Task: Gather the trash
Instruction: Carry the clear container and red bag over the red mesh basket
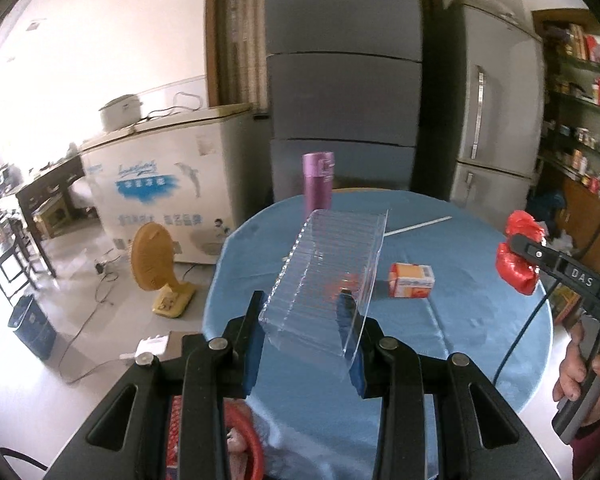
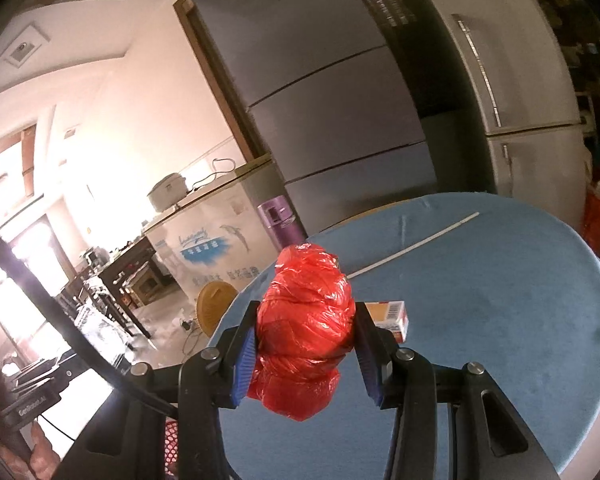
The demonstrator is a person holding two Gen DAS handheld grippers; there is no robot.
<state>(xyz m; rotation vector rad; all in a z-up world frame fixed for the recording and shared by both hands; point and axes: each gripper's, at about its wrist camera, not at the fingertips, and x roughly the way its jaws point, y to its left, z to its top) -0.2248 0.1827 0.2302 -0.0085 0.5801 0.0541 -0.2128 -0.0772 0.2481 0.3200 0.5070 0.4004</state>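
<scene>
Transport step, by my reading: both tools are loaded and lifted off the table, so pickup looks done for two items and drop-off is next. Left wrist view: left gripper (image 1: 303, 312) is closed narrowly on one clear ribbed plastic tray (image 1: 327, 268), which stands tilted between the blue pads, its far edge pointing away from the tool and its body above the blue tablecloth (image 1: 480, 312). Ahead and to the right of the tool, one small orange-and-white carton (image 1: 411, 281) lies on the cloth; farther ahead one white stick or straw (image 1: 417, 225) lies flat, and one purple flask (image 1: 319, 181) stands upright at the far rim. Far right, the right gripper (image 1: 518, 254) is seen holding a red bundle. Just below the tool, at the near table edge, one red-rimmed basket (image 1: 247, 432) shows in part; probably the bin, but contents unclear. Right wrist view: right gripper (image 2: 306, 338) is clamped on one crumpled red plastic bag (image 2: 306, 328), bulging above and below the pads, off the cloth. Just behind the right pad sits the same carton (image 2: 390, 314); stick (image 2: 414, 245) and flask (image 2: 278, 220) beyond. Count: two pieces held, two loose pieces (carton, stick) left. Next move calls for carrying each load over the basket and opening the jaws there; the stiff tray may spring sideways on release.
</scene>
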